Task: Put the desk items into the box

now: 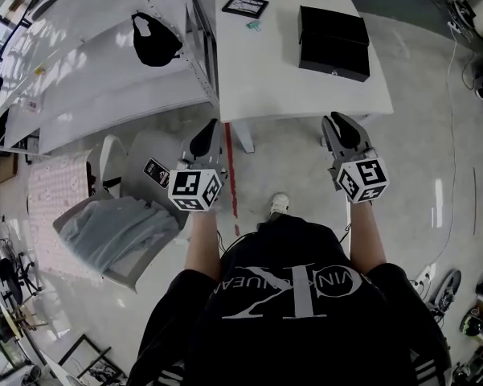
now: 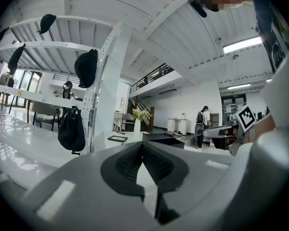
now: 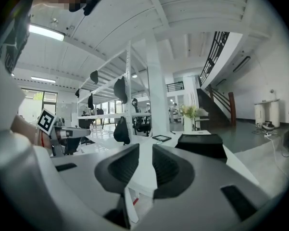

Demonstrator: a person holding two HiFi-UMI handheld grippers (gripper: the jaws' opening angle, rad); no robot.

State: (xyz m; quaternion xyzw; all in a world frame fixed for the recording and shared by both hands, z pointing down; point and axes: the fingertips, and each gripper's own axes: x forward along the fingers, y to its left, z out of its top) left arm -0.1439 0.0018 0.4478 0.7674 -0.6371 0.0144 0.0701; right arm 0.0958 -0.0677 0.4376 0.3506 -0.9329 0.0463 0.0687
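Facing box: left tool, right tool.

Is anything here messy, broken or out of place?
Nothing spilled or damaged. The black box, picture frame and small teal item sit tidily on the desk. Only a grey cloth heaped loosely over the chair at left looks untidy.

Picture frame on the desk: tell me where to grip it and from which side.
Grip the picture frame by its near long edge, coming from the desk's front. It lies flat and thin, so probably one jaw must slip under that border.
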